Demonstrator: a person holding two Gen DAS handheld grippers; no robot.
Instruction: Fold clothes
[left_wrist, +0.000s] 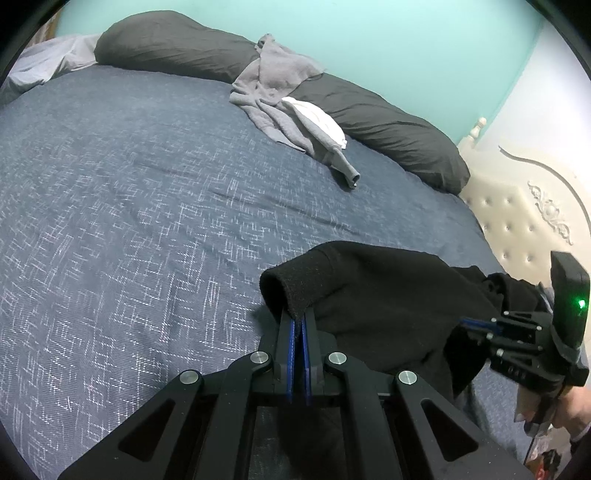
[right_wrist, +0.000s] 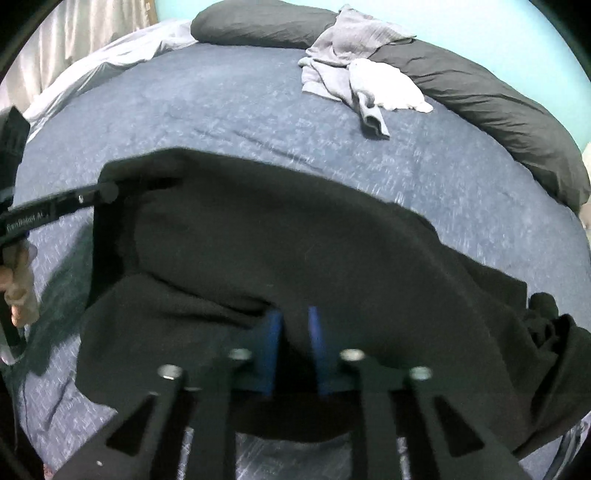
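A fold of the black garment is pinched between the blue pads of the right gripper; its cuff is clamped by the left gripper. The garment is spread on the blue bedspread, well apart from the grey clothes heaped against the dark pillows.

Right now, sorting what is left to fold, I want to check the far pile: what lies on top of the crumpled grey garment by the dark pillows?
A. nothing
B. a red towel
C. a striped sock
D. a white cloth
D: a small white cloth rests on the crumpled grey garment, beside the dark grey pillows on the blue woven bedspread.
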